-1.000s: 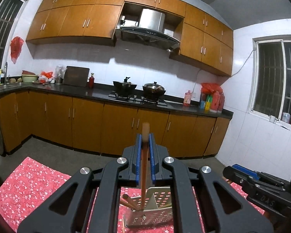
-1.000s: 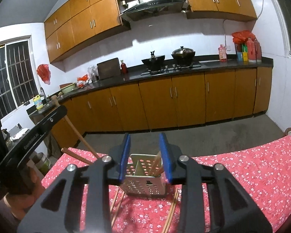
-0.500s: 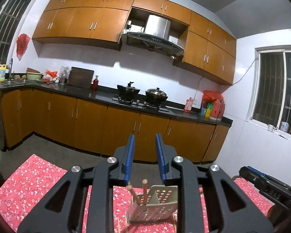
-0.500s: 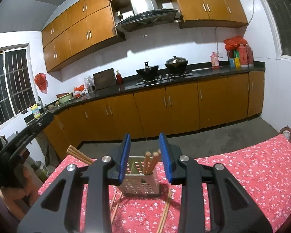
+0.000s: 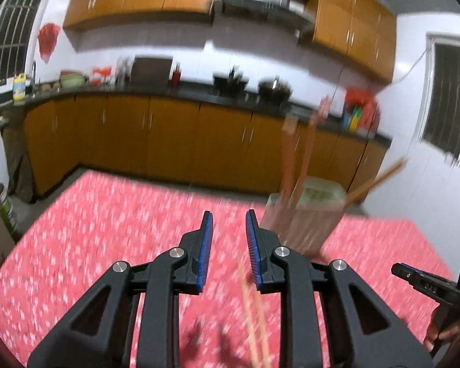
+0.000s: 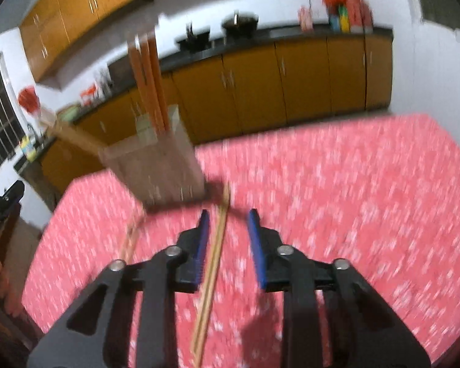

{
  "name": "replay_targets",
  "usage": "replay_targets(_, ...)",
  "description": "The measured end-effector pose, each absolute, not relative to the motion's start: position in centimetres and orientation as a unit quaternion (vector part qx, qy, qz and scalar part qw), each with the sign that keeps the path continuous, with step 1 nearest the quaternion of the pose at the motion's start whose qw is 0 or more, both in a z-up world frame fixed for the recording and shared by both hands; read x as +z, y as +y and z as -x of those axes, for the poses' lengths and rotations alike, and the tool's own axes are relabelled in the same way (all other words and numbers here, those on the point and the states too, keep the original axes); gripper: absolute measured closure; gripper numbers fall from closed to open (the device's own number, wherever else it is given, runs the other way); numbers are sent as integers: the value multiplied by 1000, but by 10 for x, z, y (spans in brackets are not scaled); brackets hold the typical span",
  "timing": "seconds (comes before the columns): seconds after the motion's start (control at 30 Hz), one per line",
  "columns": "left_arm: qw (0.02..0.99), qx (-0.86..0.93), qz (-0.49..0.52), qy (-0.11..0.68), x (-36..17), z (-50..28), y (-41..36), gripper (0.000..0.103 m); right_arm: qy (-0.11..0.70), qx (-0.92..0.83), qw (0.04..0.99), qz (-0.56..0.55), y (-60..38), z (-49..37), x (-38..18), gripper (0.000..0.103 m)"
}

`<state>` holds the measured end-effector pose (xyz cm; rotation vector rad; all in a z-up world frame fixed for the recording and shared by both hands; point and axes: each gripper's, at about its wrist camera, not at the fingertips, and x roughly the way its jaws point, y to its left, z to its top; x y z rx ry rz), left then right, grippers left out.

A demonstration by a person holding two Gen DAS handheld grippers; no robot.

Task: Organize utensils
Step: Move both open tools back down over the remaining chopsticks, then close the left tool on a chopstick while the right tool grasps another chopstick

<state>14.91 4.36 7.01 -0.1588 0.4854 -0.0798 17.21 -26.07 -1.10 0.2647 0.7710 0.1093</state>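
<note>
Chopsticks (image 6: 147,89) stand in the holder (image 6: 159,171) on the bench (image 6: 337,190), one chopstick (image 6: 213,263) lying between the wide-open, empty right claw (image 6: 227,242); left claw (image 5: 228,245) likewise open, empty.

Wooden chopsticks (image 6: 211,273), floral cloth table cover (image 6: 352,199), seemingly matt holder (image 6: 156,171), glossy cabinets (image 5: 168,138).

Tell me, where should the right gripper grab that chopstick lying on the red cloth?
Probably mid-shaft, from above. The chopstick lies flat along the right gripper fingers' line, between its open jaws, so closing across the thin shaft should pinch it.
</note>
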Motion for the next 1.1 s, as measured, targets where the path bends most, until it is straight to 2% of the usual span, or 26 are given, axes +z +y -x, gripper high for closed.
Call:
replay_targets(0.13, 949, -48, 74, 302, 24, -147, 42, 80, 418, 77, 896, -131, -241, -168, -47, 90)
replay_targets(0.37, 930, -62, 76, 354, -20, -139, 38, 80, 446, 88, 885, -106, -218, -166, -72, 92)
replay_targets(0.87, 908, -93, 73, 401, -46, -138, 21, 80, 450, 69, 888, -66, -209, -165, -82, 93)
replay_targets(1.1, 902, -109, 69, 412, -51, -137, 13, 80, 442, 24, 892, -96, -238, -173, -85, 95)
